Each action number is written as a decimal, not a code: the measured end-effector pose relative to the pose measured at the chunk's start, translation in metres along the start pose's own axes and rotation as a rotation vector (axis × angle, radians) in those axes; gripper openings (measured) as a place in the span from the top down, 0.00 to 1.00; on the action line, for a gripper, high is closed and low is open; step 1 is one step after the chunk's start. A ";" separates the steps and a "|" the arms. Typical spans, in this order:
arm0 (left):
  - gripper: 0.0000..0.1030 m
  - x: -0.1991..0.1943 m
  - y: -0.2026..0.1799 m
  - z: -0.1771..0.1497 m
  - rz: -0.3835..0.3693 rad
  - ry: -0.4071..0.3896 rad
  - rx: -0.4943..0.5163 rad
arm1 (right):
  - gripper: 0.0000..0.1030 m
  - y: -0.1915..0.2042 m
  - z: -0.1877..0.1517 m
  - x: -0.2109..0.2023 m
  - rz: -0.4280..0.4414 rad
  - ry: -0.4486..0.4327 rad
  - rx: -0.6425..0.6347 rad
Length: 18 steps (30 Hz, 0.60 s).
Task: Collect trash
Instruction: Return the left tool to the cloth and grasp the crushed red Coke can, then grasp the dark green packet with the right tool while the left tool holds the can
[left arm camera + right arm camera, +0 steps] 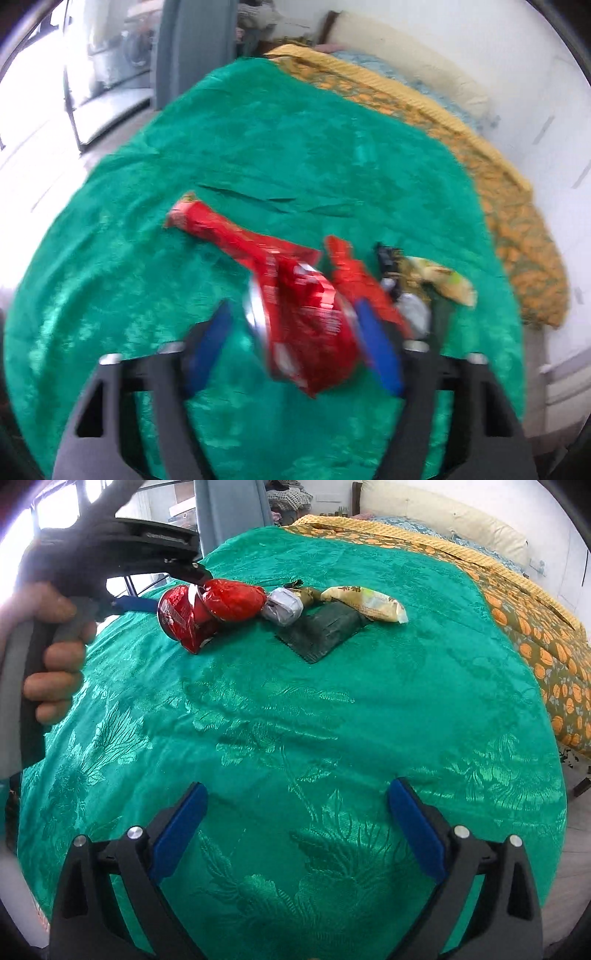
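A row of wrappers lies on a green patterned cloth point(295, 709). A crumpled red wrapper point(306, 325) sits between the blue pads of my left gripper point(295, 325), whose jaws stand wide; the view is blurred. Beside it are a long red wrapper point(221, 229), another red wrapper point(354, 273), a grey-white wad point(415, 310) and a yellow packet point(443, 280). In the right wrist view the left gripper point(147, 605) reaches the red wrapper point(181, 616) from the left; next to it lie a red wrapper point(232, 600), a grey wad point(284, 607), a dark green packet point(321, 631) and the yellow packet point(365, 603). My right gripper point(297, 812) is open and empty, well short of them.
An orange-patterned bedspread point(535, 627) runs along the right with a cream pillow point(443, 513) at the far end. A grey upright panel point(229, 513) and a window stand behind the bed at left. A hand point(55, 657) holds the left gripper's handle.
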<state>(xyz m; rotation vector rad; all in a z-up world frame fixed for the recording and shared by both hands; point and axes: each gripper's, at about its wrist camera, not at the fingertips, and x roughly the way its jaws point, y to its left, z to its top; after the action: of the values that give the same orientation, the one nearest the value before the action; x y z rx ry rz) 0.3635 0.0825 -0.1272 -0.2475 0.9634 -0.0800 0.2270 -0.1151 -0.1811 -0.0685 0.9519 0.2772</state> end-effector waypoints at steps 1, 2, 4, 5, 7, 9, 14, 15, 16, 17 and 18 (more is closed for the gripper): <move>0.48 -0.005 -0.003 0.000 0.014 -0.001 0.022 | 0.07 0.001 0.001 0.001 -0.001 0.000 0.000; 0.52 -0.008 -0.005 -0.001 0.013 -0.008 0.037 | 0.07 0.000 0.001 0.000 -0.001 0.000 0.000; 0.55 -0.016 -0.006 -0.005 0.001 0.003 0.085 | 0.07 -0.001 0.000 0.000 0.000 -0.002 0.001; 0.56 -0.020 -0.004 -0.007 -0.012 0.012 0.095 | 0.07 -0.002 0.001 -0.001 0.001 -0.003 0.002; 0.56 -0.035 0.000 -0.011 -0.035 0.025 0.125 | 0.07 -0.004 0.001 0.000 0.004 -0.006 0.004; 0.56 -0.056 0.003 -0.019 -0.066 0.049 0.176 | 0.07 -0.004 0.001 0.000 0.003 -0.007 0.004; 0.50 -0.096 0.004 -0.063 -0.115 0.095 0.349 | 0.07 -0.002 0.001 0.000 -0.008 -0.004 -0.003; 0.49 -0.098 0.002 -0.075 -0.121 0.088 0.368 | 0.07 -0.001 0.001 0.000 -0.010 -0.004 -0.004; 0.49 -0.096 0.001 -0.084 -0.132 0.079 0.384 | 0.07 -0.001 0.001 0.000 -0.013 -0.004 -0.005; 0.45 -0.093 -0.001 -0.093 -0.128 0.064 0.401 | 0.07 -0.001 0.001 0.000 -0.016 -0.003 -0.007; 0.42 -0.090 -0.002 -0.099 -0.121 0.056 0.411 | 0.07 -0.001 0.001 0.000 -0.017 -0.004 -0.007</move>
<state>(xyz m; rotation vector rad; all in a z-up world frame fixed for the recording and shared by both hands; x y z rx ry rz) 0.2310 0.0795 -0.1086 0.0763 0.9642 -0.3934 0.2278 -0.1157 -0.1802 -0.0827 0.9463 0.2646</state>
